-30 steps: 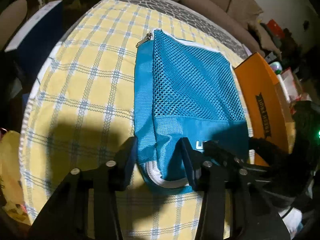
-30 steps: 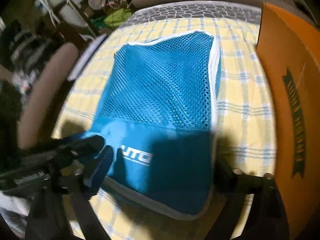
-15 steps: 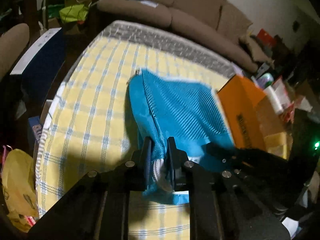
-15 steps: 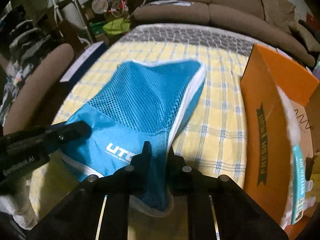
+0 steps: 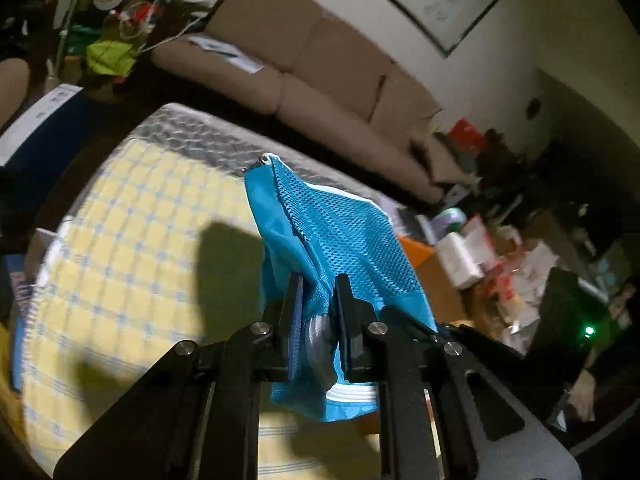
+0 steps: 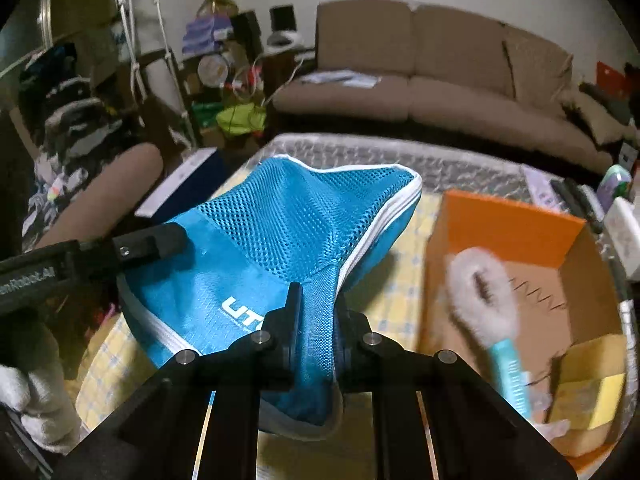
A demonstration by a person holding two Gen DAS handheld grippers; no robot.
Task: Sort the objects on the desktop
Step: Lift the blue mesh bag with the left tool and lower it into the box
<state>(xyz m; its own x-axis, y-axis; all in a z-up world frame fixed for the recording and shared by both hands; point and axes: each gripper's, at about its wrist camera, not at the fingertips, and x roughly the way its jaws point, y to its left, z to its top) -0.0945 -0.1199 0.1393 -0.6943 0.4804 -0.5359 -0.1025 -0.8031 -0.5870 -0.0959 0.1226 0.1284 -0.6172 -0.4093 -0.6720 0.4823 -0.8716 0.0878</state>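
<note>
A blue mesh zip pouch [image 5: 340, 236] [image 6: 280, 232] with white piping hangs lifted above the yellow checked tablecloth [image 5: 132, 264]. My left gripper [image 5: 318, 300] is shut on one near corner of the pouch, fabric bunched between its fingers. My right gripper [image 6: 316, 308] is shut on the other near corner. In the right wrist view the left gripper [image 6: 160, 240] reaches in from the left edge, pinching the pouch's far side, with a white-gloved hand [image 6: 32, 404] below it. The zip pull [image 5: 256, 164] dangles at the pouch's far tip.
An open orange cardboard box [image 6: 508, 224] stands right of the pouch, holding a white fluffy brush with a teal handle [image 6: 484, 300] and a yellow block [image 6: 588, 380]. A beige sofa [image 6: 440, 80] lies beyond the table. Clutter fills the right side [image 5: 500, 256].
Both grippers went from open around the pouch's near corners to shut on them, then rose, lifting the pouch off the cloth. Both views now tilt up toward the sofa.
</note>
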